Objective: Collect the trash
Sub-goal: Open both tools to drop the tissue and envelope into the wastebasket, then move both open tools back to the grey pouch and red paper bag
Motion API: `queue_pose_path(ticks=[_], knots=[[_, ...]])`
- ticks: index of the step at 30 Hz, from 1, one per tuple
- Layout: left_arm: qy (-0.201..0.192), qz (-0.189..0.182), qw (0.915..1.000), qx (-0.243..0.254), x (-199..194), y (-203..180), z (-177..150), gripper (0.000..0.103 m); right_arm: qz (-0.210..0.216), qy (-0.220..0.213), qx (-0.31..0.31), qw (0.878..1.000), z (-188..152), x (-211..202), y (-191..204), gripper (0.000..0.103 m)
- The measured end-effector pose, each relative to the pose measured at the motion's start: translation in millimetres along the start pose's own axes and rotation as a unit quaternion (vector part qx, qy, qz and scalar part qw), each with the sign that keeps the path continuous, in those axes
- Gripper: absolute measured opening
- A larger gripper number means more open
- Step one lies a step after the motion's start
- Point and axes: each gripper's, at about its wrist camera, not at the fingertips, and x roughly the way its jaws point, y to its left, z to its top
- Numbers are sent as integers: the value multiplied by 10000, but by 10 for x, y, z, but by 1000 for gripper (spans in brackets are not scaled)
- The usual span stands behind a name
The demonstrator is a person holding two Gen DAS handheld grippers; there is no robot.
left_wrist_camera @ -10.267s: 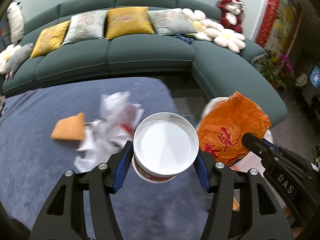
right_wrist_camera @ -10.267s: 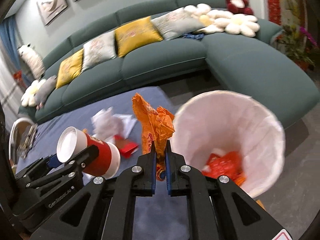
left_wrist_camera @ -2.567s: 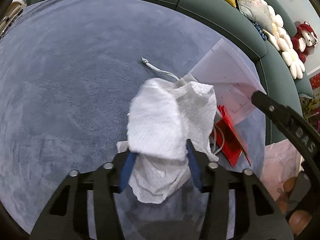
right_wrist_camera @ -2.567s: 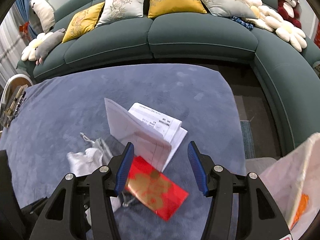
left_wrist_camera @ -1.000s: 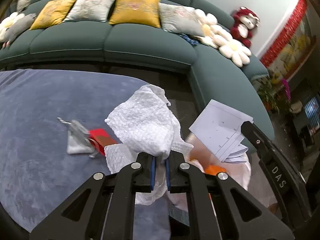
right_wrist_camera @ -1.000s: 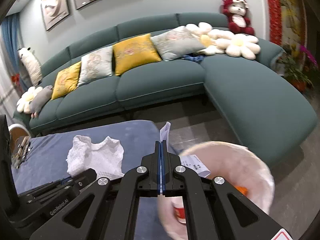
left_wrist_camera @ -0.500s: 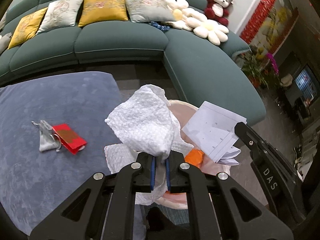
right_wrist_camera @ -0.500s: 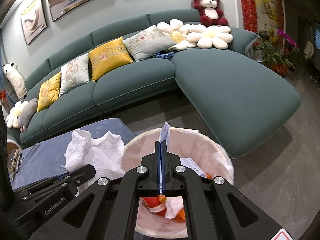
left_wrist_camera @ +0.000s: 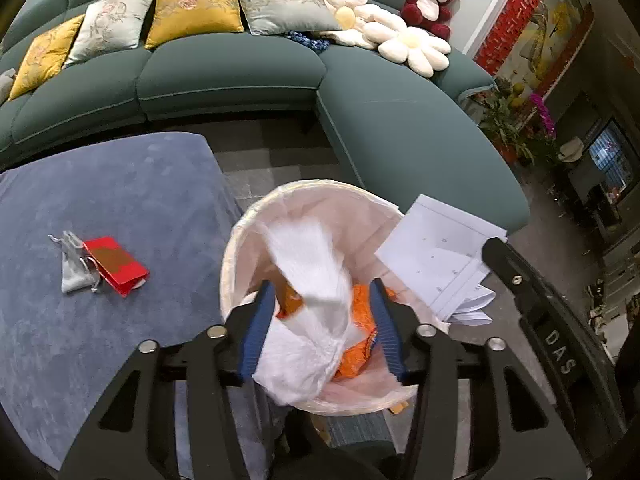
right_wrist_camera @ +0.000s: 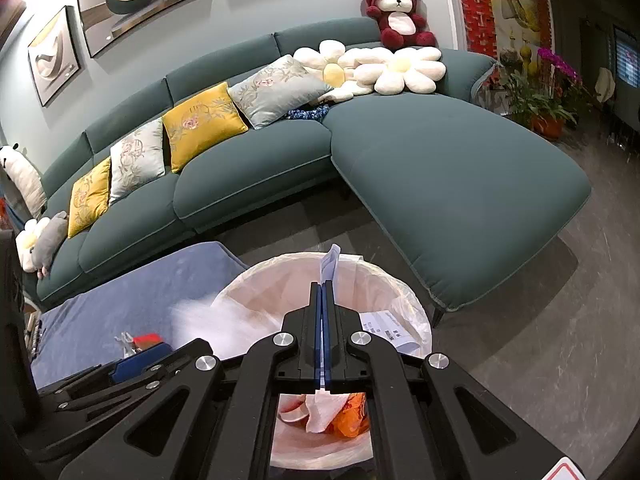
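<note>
— White and blurred: paper towel (left_wrist_camera: 320, 276) between the blue pads of the left gripper (left_wrist_camera: 322, 326), touched by neither, loose above the open mouth of the lined trash bin (left_wrist_camera: 230, 264). Jaws just been opening, now parted.

— Seen as a white smear (right_wrist_camera: 208, 316) from the right wrist as well, off to the left of the right gripper (right_wrist_camera: 322, 292). And that side?

— Clenched on folded printed paper (right_wrist_camera: 330, 266), a thin edge sticking up past the fingertips, straight over the bin (right_wrist_camera: 400, 292). Same sheets (left_wrist_camera: 440, 256) fanned out on the right in the left wrist view, over the bin's right rim.

— Already inside the bin?

— Orange plastic wrapper (left_wrist_camera: 362, 312) under the towel, plus crumpled white tissue (right_wrist_camera: 324, 412) and more orange below the right gripper's body.

— Left behind on the blue-grey cloth-covered table (left_wrist_camera: 120, 184)?

— Red envelope (left_wrist_camera: 116, 266) and small grey drawstring pouch (left_wrist_camera: 74, 268), touching each other, well off to the left of the left gripper. Both tiny and partly hidden from the right wrist.

— Beyond the bin?

— Teal sectional sofa (right_wrist_camera: 440, 160) with yellow and grey cushions, white flower pillows and a red plush bear (right_wrist_camera: 396, 12) on its back.
</note>
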Motion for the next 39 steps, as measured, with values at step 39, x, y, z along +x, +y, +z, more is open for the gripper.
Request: queue_pose_path(ticks=[39], knots=[[-85, 548, 9931, -1029, -193, 1294, -53, 55, 518, 239, -841, 9948, -132, 148, 1118, 36]])
